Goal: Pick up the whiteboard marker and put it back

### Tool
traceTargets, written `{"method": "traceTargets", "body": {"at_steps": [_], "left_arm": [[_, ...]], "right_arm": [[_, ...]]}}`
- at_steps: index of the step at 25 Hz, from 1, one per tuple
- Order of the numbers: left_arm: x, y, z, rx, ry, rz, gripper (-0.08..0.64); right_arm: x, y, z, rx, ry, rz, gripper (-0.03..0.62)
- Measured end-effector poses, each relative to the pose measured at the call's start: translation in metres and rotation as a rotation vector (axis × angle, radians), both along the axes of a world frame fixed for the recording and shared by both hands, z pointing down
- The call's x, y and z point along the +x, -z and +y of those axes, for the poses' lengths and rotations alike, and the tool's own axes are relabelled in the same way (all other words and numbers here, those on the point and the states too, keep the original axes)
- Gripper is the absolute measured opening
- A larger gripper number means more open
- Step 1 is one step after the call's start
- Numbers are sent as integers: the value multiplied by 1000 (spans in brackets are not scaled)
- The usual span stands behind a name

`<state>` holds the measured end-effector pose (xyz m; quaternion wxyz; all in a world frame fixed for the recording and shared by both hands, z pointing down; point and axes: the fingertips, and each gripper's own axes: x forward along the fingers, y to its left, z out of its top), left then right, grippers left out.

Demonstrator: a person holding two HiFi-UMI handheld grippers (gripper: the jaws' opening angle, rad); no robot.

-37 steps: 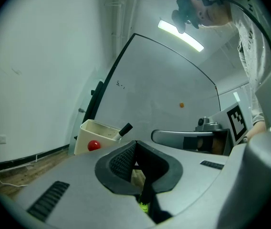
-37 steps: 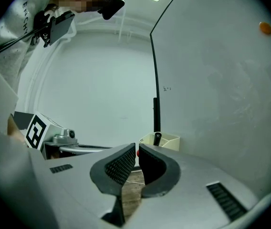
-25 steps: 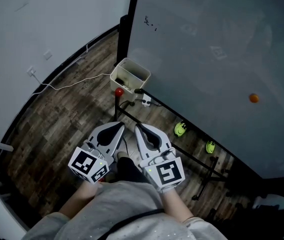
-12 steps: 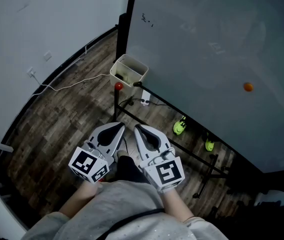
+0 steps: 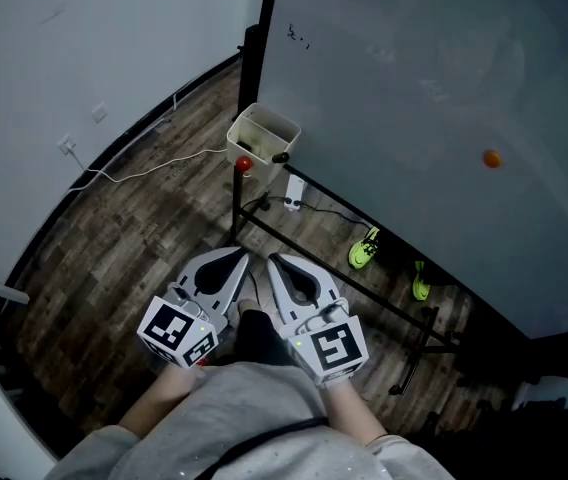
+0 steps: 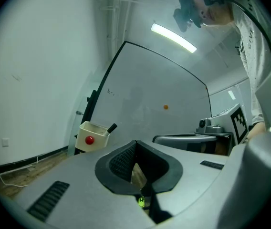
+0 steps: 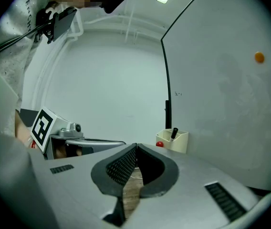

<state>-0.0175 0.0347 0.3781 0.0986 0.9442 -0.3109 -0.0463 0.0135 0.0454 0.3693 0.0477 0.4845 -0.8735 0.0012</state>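
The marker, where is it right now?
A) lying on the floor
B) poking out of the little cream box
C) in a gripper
B: the marker stands in the cream box at the whiteboard's lower corner, not in either gripper.

The floor (image 5: 134, 238) is dark, rough-grained wood; the whiteboard (image 5: 414, 88) is smooth and faintly glossy. The cream box (image 5: 263, 138) looks matt plastic. The left tool (image 5: 237, 253) and right tool (image 5: 275, 259) have matt grey plastic shells.
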Motion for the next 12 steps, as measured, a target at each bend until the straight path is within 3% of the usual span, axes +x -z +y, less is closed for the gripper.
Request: {"method": "traceTargets", "body": {"at_steps": [12], "left_arm": [[-19,2,23,10,14,5,11]], "right_arm": [[-18,0,25,0,16,10,20]]}}
